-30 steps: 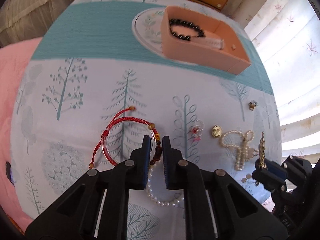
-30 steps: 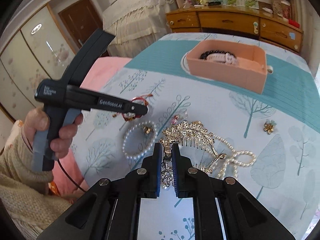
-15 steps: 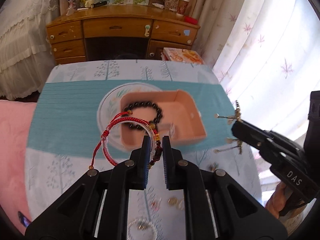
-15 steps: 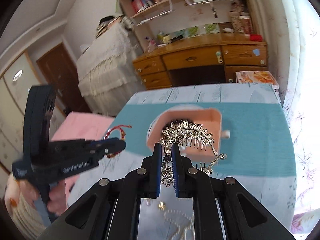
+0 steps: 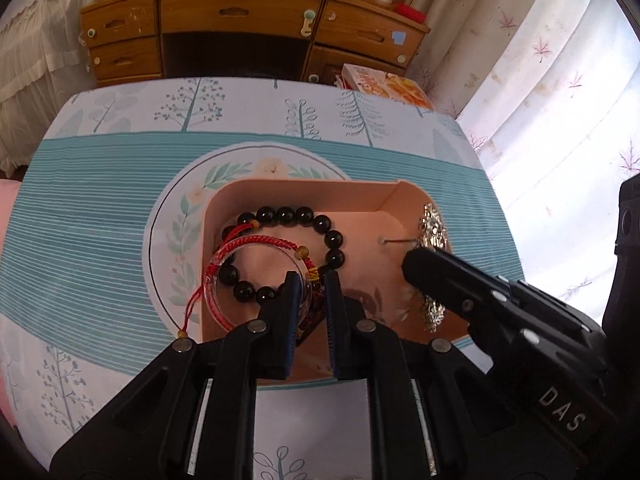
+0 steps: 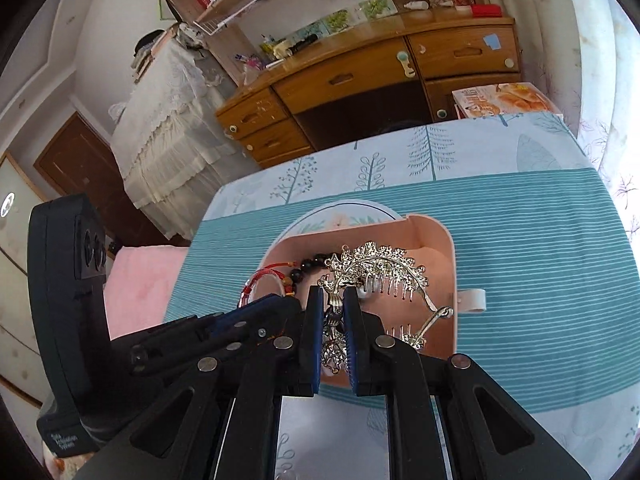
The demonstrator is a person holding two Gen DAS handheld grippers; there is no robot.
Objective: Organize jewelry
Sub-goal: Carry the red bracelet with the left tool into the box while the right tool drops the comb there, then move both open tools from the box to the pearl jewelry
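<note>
Left wrist view. My left gripper [image 5: 311, 284] is clamped on the red cord bracelet [image 5: 256, 246], its two fingers pinching the beaded knot between the blue pads. The bracelet's loop, with a clear bangle [image 5: 218, 280] beside it, extends ahead and to the left of the fingers, over the pink tray [image 5: 304, 192]. The black bead bracelet [image 5: 296, 216] lies on the tray floor just ahead of the fingertips, partly under the red loop. To the right of the fingers, the right gripper [image 5: 416, 264] enters over the tray's right half with the silver hair comb [image 5: 431, 232] seen edge-on at its tip. The tray sits on a patterned tablecloth [image 5: 80, 220]; a wooden dresser [image 5: 240, 12] stands beyond the table.

Right wrist view. My right gripper [image 6: 334, 300] is closed on the hair comb [image 6: 380, 260], gripping one end of the ornament (the comb's arc and teeth fan out ahead and to the right of the fingers). The comb is over the tray's [image 6: 440, 240] interior; I cannot tell whether it touches the floor. Left of the fingers, the left gripper [image 6: 280, 304] reaches in with the red bracelet [image 6: 266, 276], and black beads [image 6: 308, 266] show just ahead.
</note>
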